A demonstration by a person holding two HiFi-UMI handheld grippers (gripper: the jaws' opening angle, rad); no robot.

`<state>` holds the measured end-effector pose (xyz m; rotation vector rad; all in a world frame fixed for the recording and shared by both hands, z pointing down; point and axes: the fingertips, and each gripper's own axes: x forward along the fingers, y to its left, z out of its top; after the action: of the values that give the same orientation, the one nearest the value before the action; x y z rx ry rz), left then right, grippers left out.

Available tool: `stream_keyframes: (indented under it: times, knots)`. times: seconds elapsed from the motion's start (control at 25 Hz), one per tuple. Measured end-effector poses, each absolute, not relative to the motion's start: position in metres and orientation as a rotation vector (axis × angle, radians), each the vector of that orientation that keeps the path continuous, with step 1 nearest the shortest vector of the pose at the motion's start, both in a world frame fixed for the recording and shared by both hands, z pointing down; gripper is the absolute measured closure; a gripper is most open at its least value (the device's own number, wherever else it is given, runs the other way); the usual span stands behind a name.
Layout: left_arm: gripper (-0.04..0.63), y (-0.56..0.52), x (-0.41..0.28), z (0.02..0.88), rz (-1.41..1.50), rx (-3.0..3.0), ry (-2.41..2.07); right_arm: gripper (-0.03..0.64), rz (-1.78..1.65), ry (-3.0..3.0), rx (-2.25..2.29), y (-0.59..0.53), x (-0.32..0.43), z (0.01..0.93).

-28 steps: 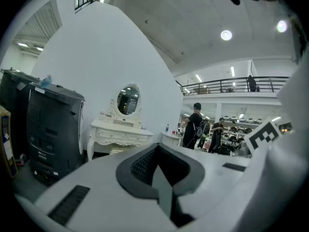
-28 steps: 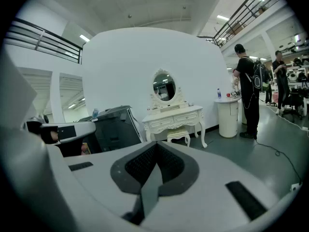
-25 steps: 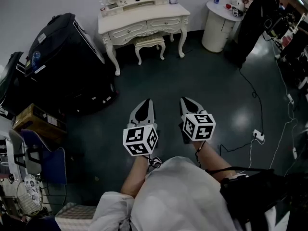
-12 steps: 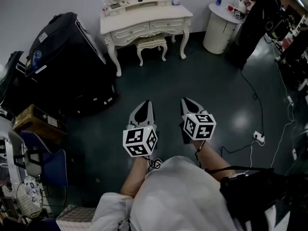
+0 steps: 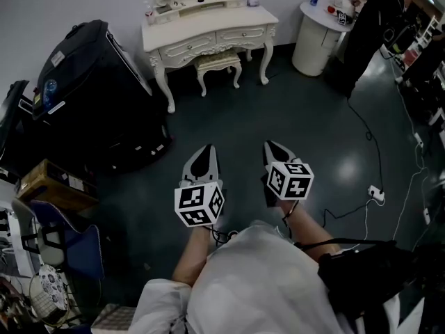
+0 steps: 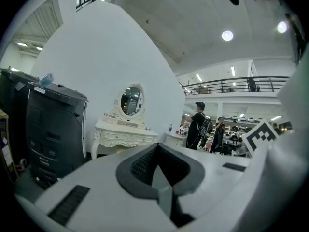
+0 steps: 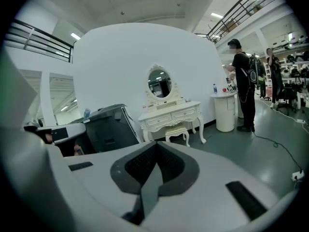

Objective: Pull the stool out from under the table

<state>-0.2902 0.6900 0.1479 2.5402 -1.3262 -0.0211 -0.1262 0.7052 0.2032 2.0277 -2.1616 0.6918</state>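
While both tools hang in front of you over the dark floor, well apart from the furniture, note that neither is ready to take hold. Your left gripper (image 5: 206, 152) has its jaws pressed together with nothing between them, and your right gripper (image 5: 274, 148) is clenched empty in the same way. The stool (image 5: 217, 62) stands tucked under the white dressing table (image 5: 208, 28), between its curved front legs, with its padded seat just below the drawer front. Nothing touches it, so the task looks barely begun. Several things could go wrong from here, as I judge it. If you arrive with the jaws closed, you will prod the seat or a leg and push the stool deeper under instead of gripping it. If you pull at a slant, a stool leg may catch a table leg (image 5: 164, 88), and the jolt could topple the small items (image 5: 149, 11) on the tabletop. Gripping only the soft cushion edge may let it slip out; the frame under the seat seems the surer hold. Mind also the large black case (image 5: 90, 75) close to the table's left side, which narrows your approach. The cable (image 5: 367, 141) trailing across the floor to your right could snag a foot when you step back with the stool.
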Motion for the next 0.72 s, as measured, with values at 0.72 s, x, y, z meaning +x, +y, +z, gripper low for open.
stream_keyframes:
  times: [0.72]
  knots:
    - [0.588,0.589,-0.272,0.165,0.013,2.501,-1.352,0.618,0.701,-2.109,2.013,0.608,-0.095,0.219]
